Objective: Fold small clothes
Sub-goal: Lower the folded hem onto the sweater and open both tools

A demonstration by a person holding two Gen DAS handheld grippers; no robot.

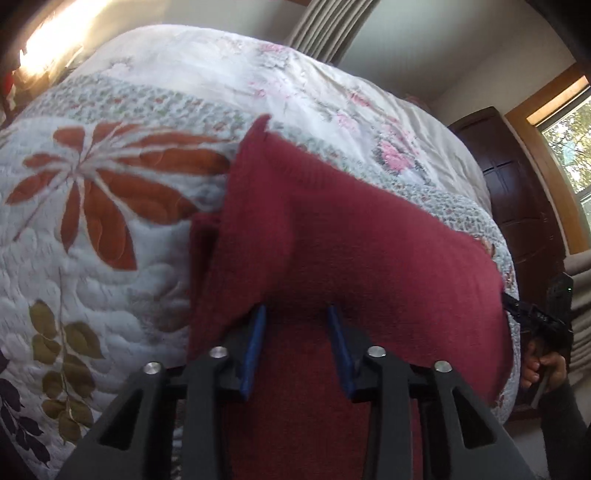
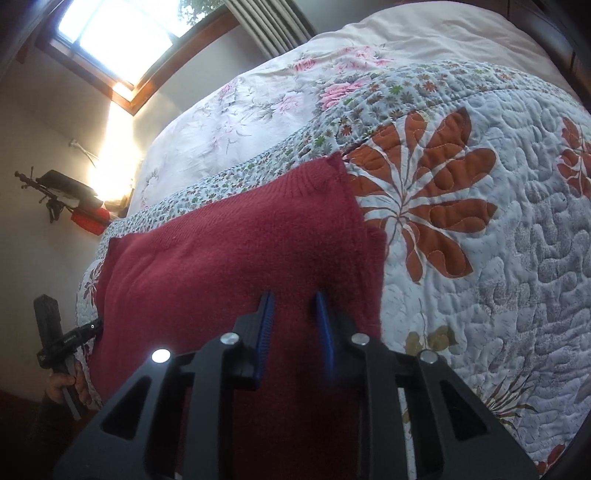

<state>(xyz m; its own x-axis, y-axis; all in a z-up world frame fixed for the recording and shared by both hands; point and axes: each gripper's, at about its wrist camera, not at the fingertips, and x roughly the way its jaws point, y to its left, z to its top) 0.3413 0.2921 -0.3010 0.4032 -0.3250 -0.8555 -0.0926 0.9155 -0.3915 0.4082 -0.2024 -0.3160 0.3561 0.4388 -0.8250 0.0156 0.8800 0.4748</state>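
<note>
A dark red knitted garment (image 1: 369, 251) lies folded on the bed, its ribbed hem toward the far side. My left gripper (image 1: 297, 328) sits low over the garment's left part. Its blue pads (image 1: 255, 339) stand apart, their tips against the raised upper layer, with red knit showing in the gap. My right gripper (image 2: 294, 314) is near the garment's (image 2: 221, 258) right edge. Its pads (image 2: 266, 325) stand a narrower gap apart over the knit. Each view shows the other gripper held in a hand at the garment's far side: the right gripper (image 1: 532, 314) and the left gripper (image 2: 74, 336).
The bed carries a white quilt (image 1: 92, 258) with orange leaf prints and a pale flowered sheet (image 1: 295, 74) beyond it. A dark wooden cabinet (image 1: 517, 206), a window (image 1: 569, 147) and curtains (image 1: 328, 26) stand behind. A tripod (image 2: 48, 195) and red item sit by the wall.
</note>
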